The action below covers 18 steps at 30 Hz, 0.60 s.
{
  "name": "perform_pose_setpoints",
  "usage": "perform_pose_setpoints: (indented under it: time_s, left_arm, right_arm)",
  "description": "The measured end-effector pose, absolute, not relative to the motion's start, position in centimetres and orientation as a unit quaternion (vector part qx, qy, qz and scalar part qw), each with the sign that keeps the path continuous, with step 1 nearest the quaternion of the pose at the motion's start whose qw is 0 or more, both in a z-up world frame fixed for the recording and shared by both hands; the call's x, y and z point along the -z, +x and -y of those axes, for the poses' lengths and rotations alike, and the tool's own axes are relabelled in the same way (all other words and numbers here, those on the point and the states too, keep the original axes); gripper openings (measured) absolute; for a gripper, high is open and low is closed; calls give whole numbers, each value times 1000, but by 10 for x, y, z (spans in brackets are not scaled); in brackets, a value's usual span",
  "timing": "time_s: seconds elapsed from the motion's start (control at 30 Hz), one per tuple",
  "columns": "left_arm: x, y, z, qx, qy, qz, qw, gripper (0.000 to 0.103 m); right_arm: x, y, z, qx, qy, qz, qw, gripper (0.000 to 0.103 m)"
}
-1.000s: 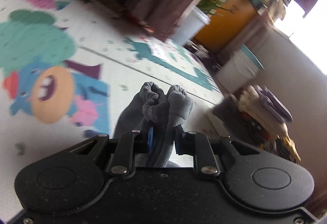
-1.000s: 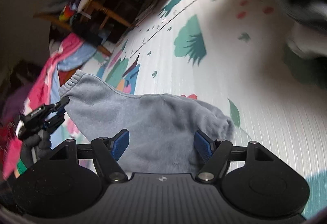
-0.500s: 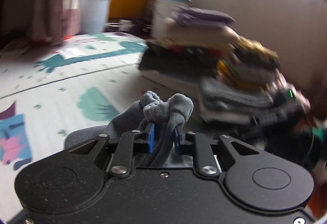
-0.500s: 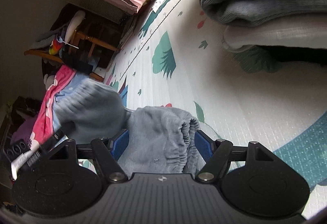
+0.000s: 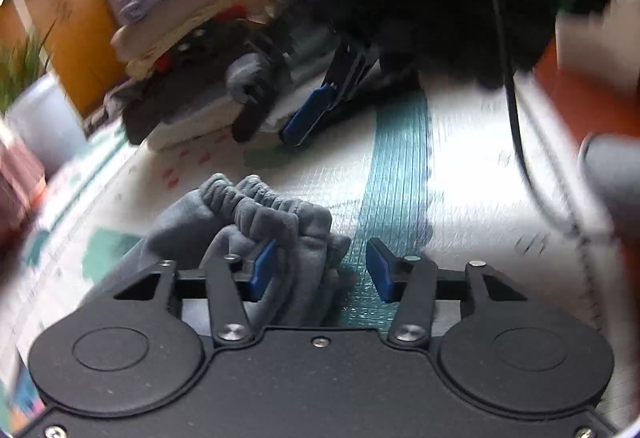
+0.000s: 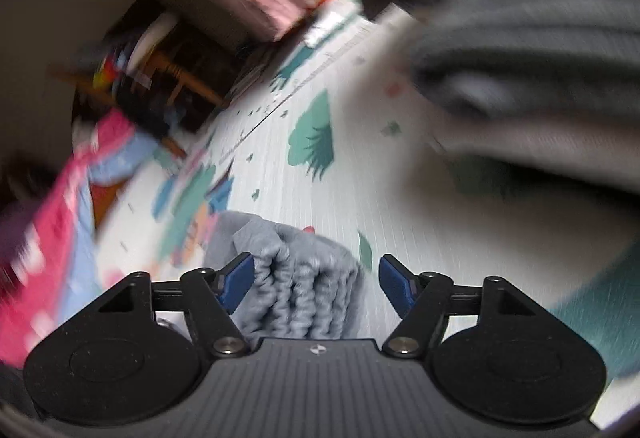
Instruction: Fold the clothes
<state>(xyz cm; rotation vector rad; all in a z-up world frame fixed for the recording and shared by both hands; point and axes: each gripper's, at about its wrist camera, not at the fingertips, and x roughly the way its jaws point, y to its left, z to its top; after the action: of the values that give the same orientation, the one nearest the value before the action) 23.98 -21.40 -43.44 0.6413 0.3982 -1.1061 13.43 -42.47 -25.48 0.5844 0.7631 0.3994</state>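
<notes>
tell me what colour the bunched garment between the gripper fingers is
Grey garment, clearest in the left wrist view.

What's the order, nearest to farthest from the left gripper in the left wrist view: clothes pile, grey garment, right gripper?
1. Grey garment, between the left gripper's open fingers, on the mat.
2. Right gripper, ahead, centre.
3. Clothes pile, behind it, upper left.

Legible text: none. Both views blurred; no words, labels, brands or numbers can be made out on any surface.
</notes>
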Motion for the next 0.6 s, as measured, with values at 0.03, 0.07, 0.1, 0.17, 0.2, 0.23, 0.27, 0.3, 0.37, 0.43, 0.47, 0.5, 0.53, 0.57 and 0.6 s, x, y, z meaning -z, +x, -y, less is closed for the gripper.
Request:
perform_pose_setpoints:
  time_s: [0.03,0.07,0.1,0.17,0.2,0.23,0.27,0.3,0.37,0.43,0.47,0.5,0.53,0.57,0.6]
  left_arm:
    - [424,245,207,508,274,-190,794,49]
    - [415,252,199,494,256,-192,808,49]
    - [407,259,191,479,239,-194,822,49]
    - [397,278,176,446,202,-205,847,49]
    - [398,288,169,425,191,-215,859,49]
    - [398,299,162,402,180,-225,869,48]
    - [408,304,161,395,186,-240,867,47]
    - [418,308,160,389,194,-256,863,47]
    - [438,316,157,376,209,-286,856,47]
    - [454,309,155,394,226,-277,847,47]
    - [450,308,155,404,222,-275,844,47]
    - [446,307,155,413,219,-274,840,47]
    - [441,306,155,423,215,-273,837,47]
    - [435,309,153,424,209,-267,840,47]
    - [430,312,152,424,203,-261,843,47]
  right_arm:
    - [247,136,414,-201,242,-356,880,65]
    - [239,137,402,-213,203,-346,891,64]
    - [231,138,388,-229,162,-335,899,62]
    - [216,137,357,-269,85,-304,910,58]
    - [210,135,340,-291,46,-286,912,57]
    - [206,135,325,-312,14,-273,910,56]
    - [204,135,312,-330,-11,-267,905,55]
    - [208,137,299,-342,-44,-271,899,54]
    - [238,145,283,-320,-135,-325,880,52]
    - [270,140,307,-312,-135,-340,877,49]
    - [275,137,315,-311,-128,-342,877,49]
    - [274,134,320,-310,-124,-344,878,49]
    - [272,133,320,-308,-124,-346,878,49]
    - [269,132,318,-305,-128,-348,877,49]
    - [266,132,318,-306,-125,-346,878,51]
